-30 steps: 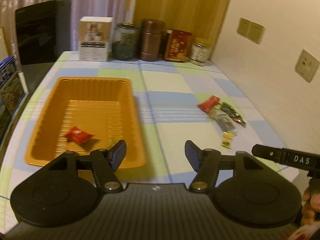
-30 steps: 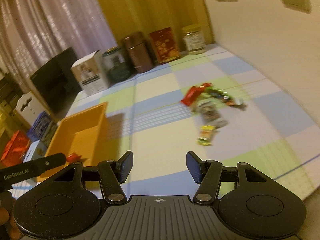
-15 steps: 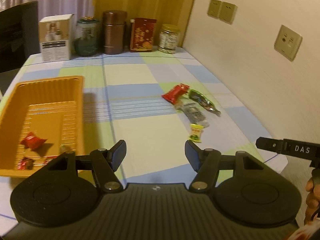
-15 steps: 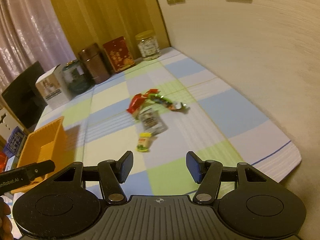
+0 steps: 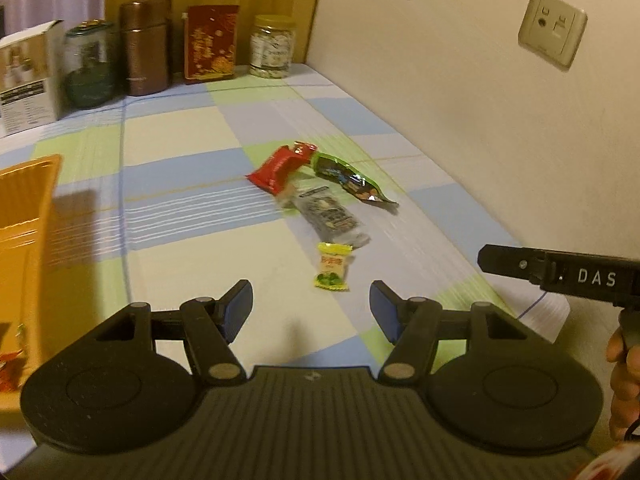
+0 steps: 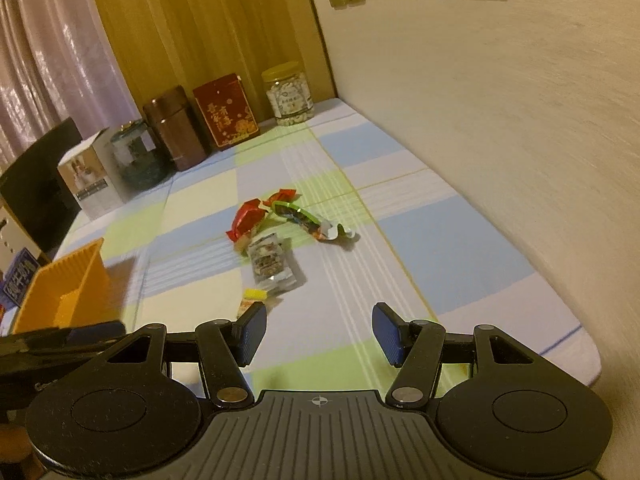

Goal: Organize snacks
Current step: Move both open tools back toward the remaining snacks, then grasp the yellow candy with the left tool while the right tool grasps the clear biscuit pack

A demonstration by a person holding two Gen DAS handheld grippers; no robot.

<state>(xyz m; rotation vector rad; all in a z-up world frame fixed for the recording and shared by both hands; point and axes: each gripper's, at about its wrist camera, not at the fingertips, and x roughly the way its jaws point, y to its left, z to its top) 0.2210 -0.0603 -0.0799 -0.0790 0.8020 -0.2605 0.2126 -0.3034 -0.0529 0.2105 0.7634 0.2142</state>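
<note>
Several snacks lie together on the checked tablecloth: a red packet [image 5: 280, 166] [image 6: 246, 220], a green packet [image 5: 348, 178] [image 6: 300, 216], a clear dark packet [image 5: 330, 216] [image 6: 270, 262] and a small yellow candy [image 5: 332, 266] [image 6: 252, 298]. The orange tray [image 5: 24, 200] [image 6: 60, 288] sits at the left, with red candies [image 5: 10, 358] inside. My left gripper [image 5: 311, 306] is open and empty, just short of the yellow candy. My right gripper [image 6: 320, 334] is open and empty, near the table's front edge, with the yellow candy by its left finger.
Along the back stand a white box [image 5: 26, 76], a glass jar [image 5: 90, 64], a brown canister [image 5: 146, 46], a red tin [image 5: 210, 48] and a yellow-lidded jar [image 5: 272, 46]. A wall with sockets [image 5: 552, 28] borders the table's right side. The table's front right corner [image 6: 588, 360] is close.
Both grippers have swung right, away from the orange tray and toward the snack pile. The tray has slid to the left edge of both views. Both stay open.
</note>
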